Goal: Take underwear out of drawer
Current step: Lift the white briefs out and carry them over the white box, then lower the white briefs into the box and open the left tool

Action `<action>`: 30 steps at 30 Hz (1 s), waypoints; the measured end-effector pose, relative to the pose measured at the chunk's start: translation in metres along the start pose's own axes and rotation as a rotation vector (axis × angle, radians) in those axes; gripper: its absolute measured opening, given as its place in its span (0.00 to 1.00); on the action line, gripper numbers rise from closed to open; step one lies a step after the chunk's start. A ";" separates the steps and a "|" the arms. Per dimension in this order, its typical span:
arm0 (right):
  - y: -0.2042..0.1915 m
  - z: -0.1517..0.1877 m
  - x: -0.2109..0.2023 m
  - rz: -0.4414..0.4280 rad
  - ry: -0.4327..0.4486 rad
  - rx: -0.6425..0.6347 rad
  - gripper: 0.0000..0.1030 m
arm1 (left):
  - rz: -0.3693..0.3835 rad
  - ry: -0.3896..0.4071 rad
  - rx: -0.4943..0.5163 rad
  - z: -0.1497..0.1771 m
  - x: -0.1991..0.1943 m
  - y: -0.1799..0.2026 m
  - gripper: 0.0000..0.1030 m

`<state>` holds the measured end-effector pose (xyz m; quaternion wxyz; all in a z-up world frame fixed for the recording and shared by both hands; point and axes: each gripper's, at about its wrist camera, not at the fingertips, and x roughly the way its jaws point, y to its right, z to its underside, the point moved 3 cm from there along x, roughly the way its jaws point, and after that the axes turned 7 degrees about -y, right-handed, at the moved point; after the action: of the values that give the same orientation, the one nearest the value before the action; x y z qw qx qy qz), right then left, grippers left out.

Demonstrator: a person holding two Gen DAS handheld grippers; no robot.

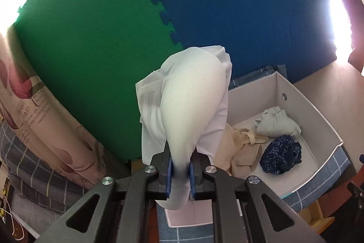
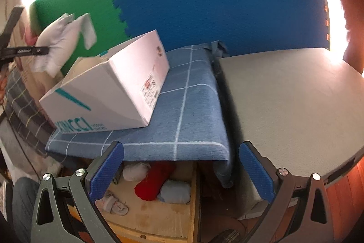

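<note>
My left gripper [image 1: 179, 171] is shut on white underwear [image 1: 191, 95], which bulges up and forward from between the blue pads, held in the air left of the white box [image 1: 318, 115]. In the right wrist view the same left gripper [image 2: 45, 50] shows at the far left with the white underwear [image 2: 61, 42] bunched at its tip. My right gripper [image 2: 182, 172] stands open with nothing in it, above the open wooden drawer [image 2: 159, 220]. In the drawer lie a red roll [image 2: 154, 181], a white roll [image 2: 136, 171], a light blue roll [image 2: 175, 193] and a small patterned piece [image 2: 116, 205].
The white box [image 2: 109, 88] sits on a blue checked cloth [image 2: 188, 120] and holds a beige garment [image 1: 238, 152], a pale grey-green one [image 1: 277, 122] and a navy speckled one [image 1: 282, 158]. A grey tabletop [image 2: 295, 106] lies to the right. Green and blue foam mats cover the wall behind.
</note>
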<state>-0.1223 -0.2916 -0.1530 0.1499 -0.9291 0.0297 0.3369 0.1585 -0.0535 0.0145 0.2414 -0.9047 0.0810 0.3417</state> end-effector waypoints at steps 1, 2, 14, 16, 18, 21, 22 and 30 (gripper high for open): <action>-0.003 0.000 0.001 -0.013 -0.006 -0.008 0.98 | 0.004 -0.005 0.002 0.000 0.004 0.003 0.11; -0.004 0.001 0.002 -0.019 -0.011 -0.015 0.98 | 0.006 -0.009 0.003 -0.001 0.006 0.005 0.11; -0.014 0.003 0.007 -0.052 -0.032 -0.042 0.98 | 0.012 -0.051 0.013 -0.013 0.029 0.026 0.11; -0.015 0.003 0.008 -0.056 -0.038 -0.046 0.98 | 0.012 -0.058 0.009 -0.016 0.033 0.028 0.11; -0.017 0.004 0.009 -0.059 -0.047 -0.053 0.98 | 0.014 -0.069 0.004 -0.017 0.037 0.028 0.11; -0.020 0.005 0.010 -0.061 -0.053 -0.069 0.98 | 0.008 -0.083 -0.004 -0.020 0.043 0.030 0.11; -0.021 0.006 0.010 -0.061 -0.054 -0.073 0.98 | 0.010 -0.086 -0.009 -0.021 0.044 0.031 0.11; -0.024 0.007 0.012 -0.069 -0.066 -0.085 0.98 | 0.044 -0.078 0.032 -0.007 0.038 0.050 0.11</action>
<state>-0.1136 -0.2664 -0.1602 0.1230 -0.9234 -0.0217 0.3630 0.1756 -0.1003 -0.0251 0.2513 -0.8847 0.0969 0.3804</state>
